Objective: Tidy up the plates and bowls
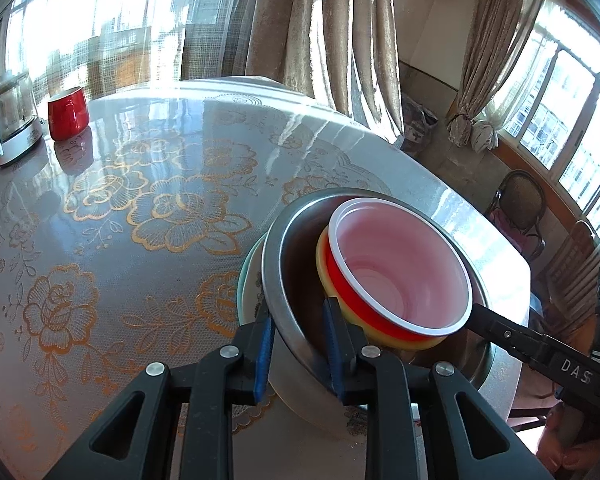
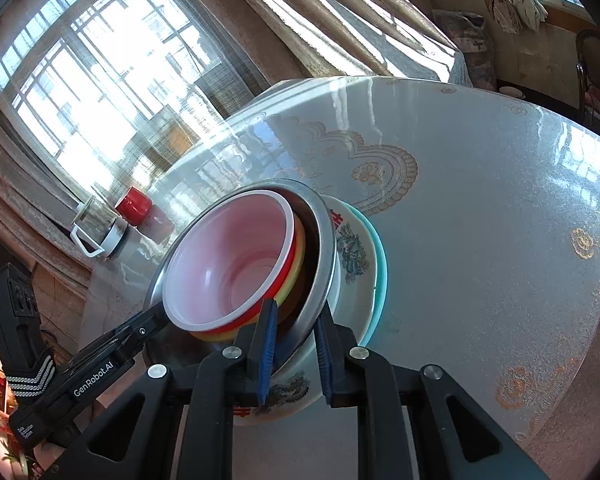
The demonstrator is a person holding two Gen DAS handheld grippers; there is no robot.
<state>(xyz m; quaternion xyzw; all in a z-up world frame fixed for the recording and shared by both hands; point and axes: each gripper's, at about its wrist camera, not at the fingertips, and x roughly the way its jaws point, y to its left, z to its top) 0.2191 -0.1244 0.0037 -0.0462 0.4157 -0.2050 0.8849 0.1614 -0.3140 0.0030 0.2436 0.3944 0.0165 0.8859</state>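
A red bowl with a white inside sits nested in a yellow bowl, both tilted inside a steel bowl. The steel bowl rests on a white patterned plate over a teal plate. My left gripper straddles the steel bowl's near rim, one finger outside and one inside. My right gripper straddles the steel bowl's rim on the opposite side; it shows in the left wrist view reaching in from the right.
A red mug and a glass kettle stand at the far left of the round table with a floral cloth. Curtains and windows lie behind. Chairs stand right of the table.
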